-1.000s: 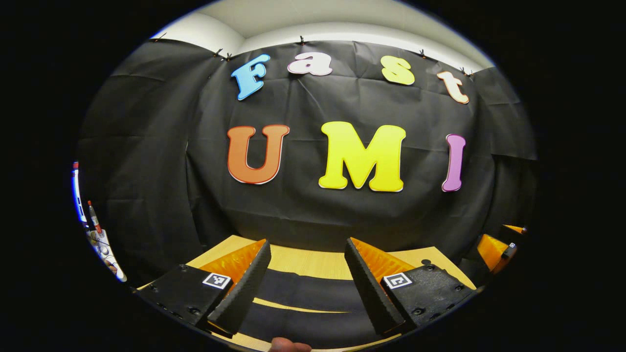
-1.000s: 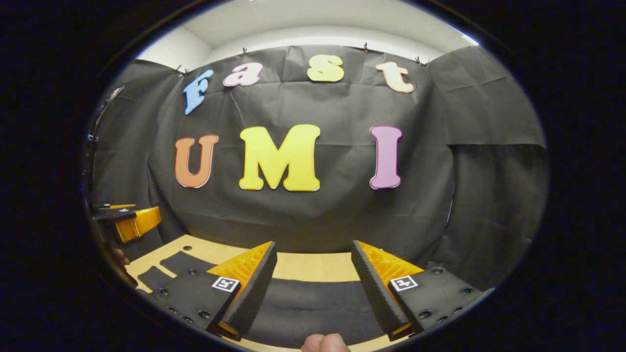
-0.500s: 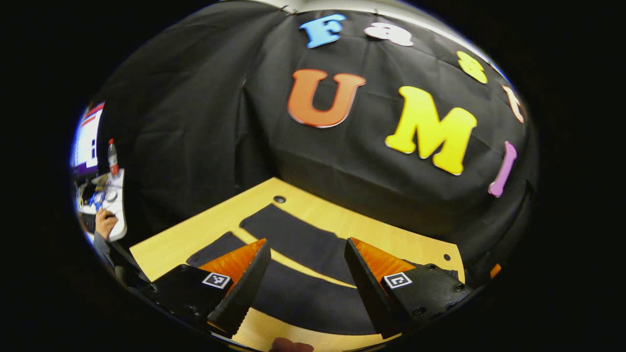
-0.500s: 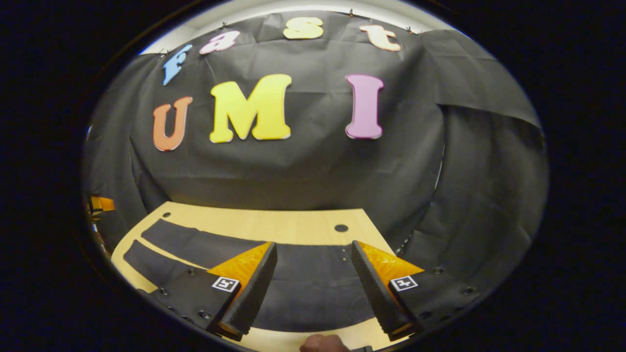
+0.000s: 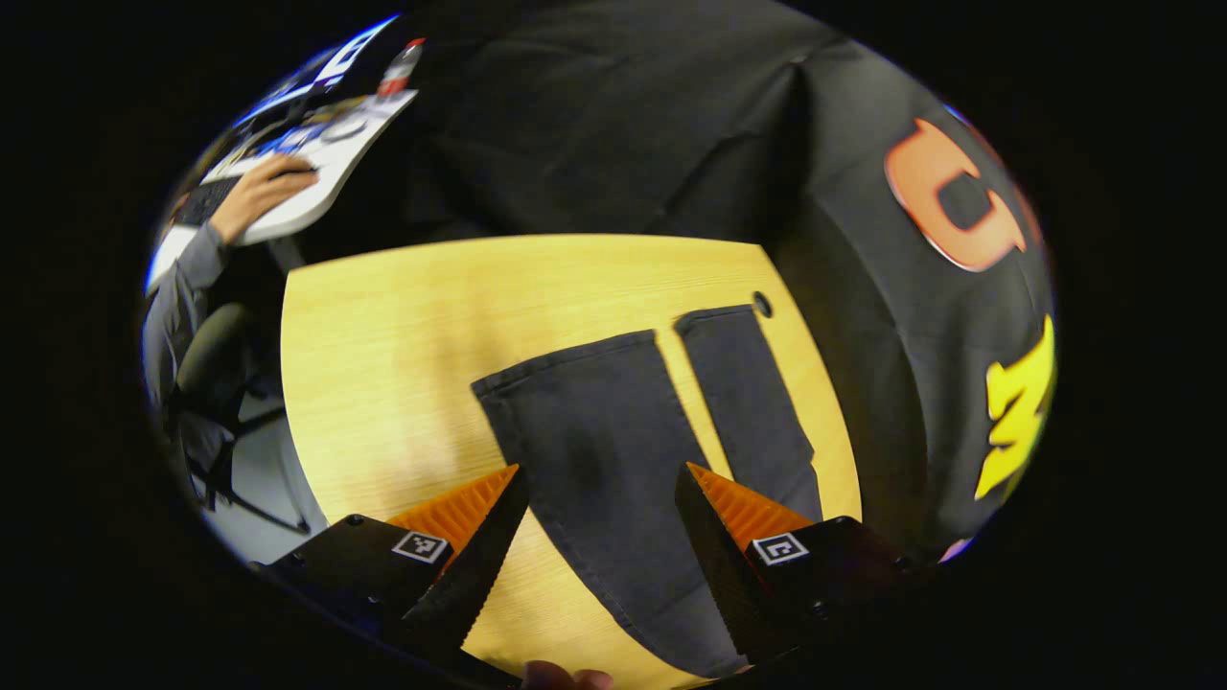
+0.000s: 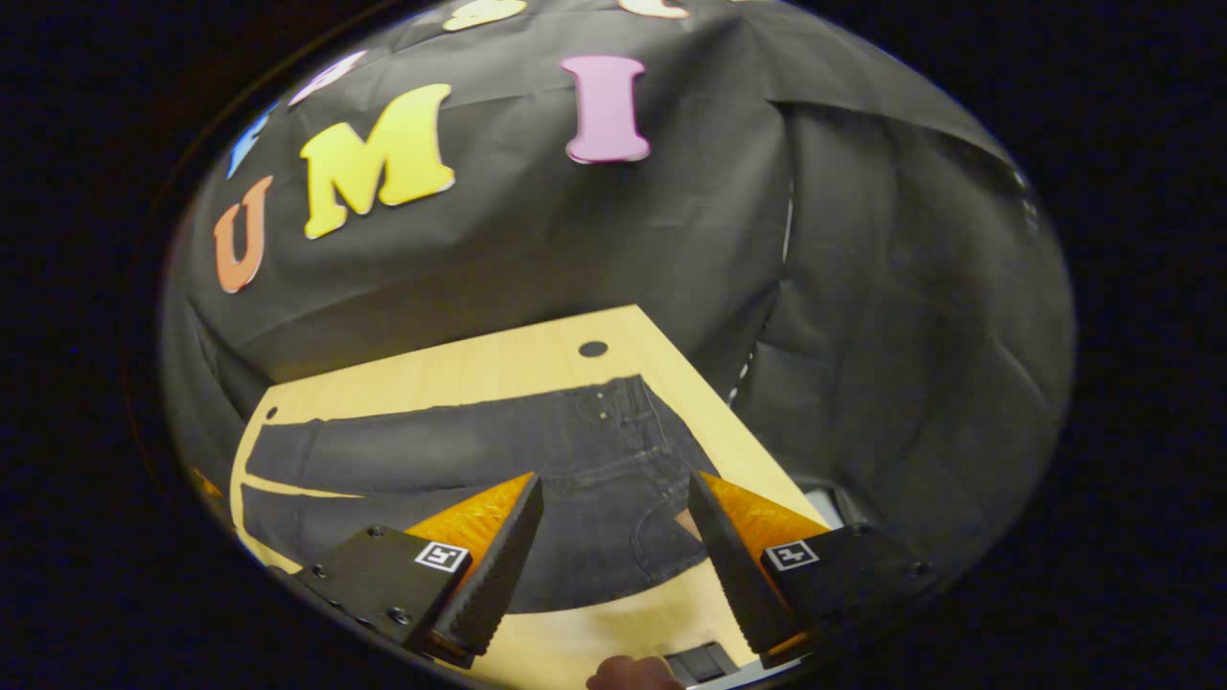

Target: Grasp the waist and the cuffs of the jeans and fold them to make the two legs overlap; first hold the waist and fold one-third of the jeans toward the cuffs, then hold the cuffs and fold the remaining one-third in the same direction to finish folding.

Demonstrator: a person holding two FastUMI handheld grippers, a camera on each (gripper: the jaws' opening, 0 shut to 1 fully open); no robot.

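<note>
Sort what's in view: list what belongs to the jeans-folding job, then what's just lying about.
For the job:
jeans, lying flat with legs apart
left gripper, open
right gripper, open
wooden table

Lying about:
white desk beyond the booth, a person's hand on it
bottle

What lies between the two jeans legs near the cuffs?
Bare wooden table: in the left gripper view a strip of it separates the legs of the jeans.

i log: jeans point(image 6: 537, 460), dark charcoal, plain; surface point(image 5: 403, 335), pale yellow wood grain; distant sleeve point(image 5: 182, 278), grey.
</note>
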